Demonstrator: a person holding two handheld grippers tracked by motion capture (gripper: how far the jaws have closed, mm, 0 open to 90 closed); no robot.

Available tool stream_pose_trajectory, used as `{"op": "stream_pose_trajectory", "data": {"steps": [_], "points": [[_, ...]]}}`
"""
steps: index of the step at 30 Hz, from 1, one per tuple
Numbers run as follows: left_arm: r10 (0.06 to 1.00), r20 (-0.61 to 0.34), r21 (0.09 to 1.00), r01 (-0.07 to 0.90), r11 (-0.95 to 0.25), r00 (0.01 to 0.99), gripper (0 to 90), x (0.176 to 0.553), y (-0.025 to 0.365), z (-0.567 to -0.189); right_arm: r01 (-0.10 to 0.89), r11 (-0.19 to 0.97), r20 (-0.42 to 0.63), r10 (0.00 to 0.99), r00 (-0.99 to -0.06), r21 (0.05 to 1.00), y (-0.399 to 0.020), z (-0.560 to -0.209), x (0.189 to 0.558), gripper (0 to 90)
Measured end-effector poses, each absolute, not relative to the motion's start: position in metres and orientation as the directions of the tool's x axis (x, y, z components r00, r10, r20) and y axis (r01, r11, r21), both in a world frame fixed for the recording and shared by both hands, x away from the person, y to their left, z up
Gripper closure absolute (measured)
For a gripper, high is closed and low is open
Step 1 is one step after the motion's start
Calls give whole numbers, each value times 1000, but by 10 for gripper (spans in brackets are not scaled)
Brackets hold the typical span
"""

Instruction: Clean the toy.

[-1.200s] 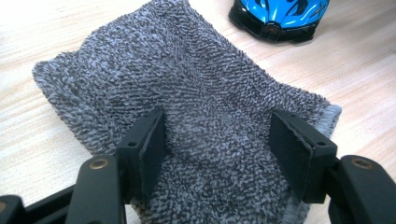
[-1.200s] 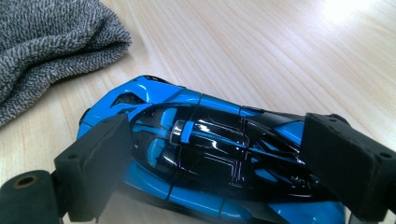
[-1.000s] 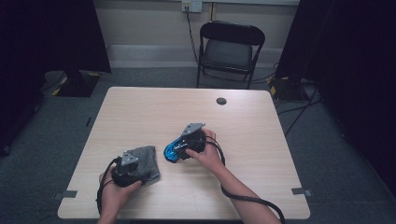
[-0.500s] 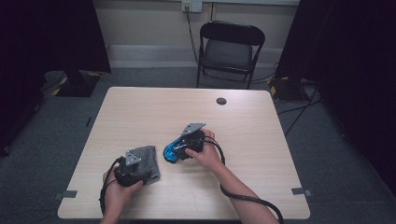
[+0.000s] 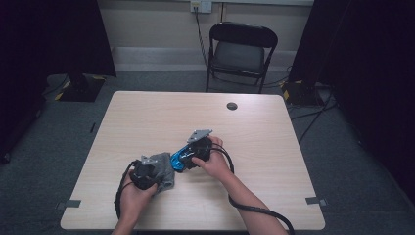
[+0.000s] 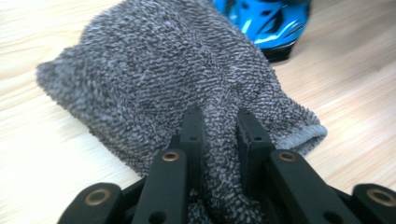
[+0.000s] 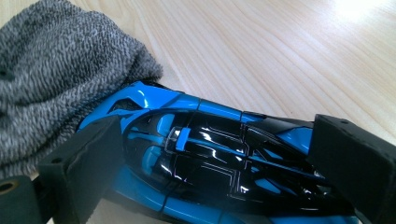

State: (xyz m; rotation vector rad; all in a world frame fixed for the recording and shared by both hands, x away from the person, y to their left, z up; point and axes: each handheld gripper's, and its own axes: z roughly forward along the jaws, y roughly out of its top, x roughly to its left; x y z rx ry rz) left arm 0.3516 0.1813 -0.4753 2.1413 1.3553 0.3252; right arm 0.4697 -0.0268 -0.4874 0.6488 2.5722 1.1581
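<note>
The left hand-held gripper (image 6: 219, 135) has just been closing, and now its jaws are clamped together on a fold of the grey knitted pouch (image 6: 173, 79), the fabric bunched up between the black fingers (image 6: 192, 133). A second ago that same tool sat a touch nearer the desk's front edge with its jaws wider; now it has a proper pinch on the cloth and sits a shade closer to the toy, so the bag is pinned and ready to be worked against. Over on the other side, the right hand-held gripper (image 7: 210, 163) holds the blue-and-black toy car (image 7: 205, 158) across its body, jaws spread wide around it and pressing its sides. From the high view, both tools meet near the front-left part of the desk (image 5: 274, 132), car (image 5: 178, 159) touching pouch (image 5: 164, 169). As for what's inside the pouch: one end of the car sits right at the fabric's edge, possibly just tucked under it, though the blur there makes it hard to call. Most of the car is plainly outside. My read: the job, bagging or unbagging, is still at the mouth.
</note>
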Motion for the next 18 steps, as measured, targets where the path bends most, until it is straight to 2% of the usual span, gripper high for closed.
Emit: {"op": "stream_pose_trajectory", "data": {"steps": [18], "points": [[816, -205, 569, 744, -349, 540, 770, 349, 154, -473, 291, 582, -42, 490, -871, 760, -27, -488, 470, 28]]}}
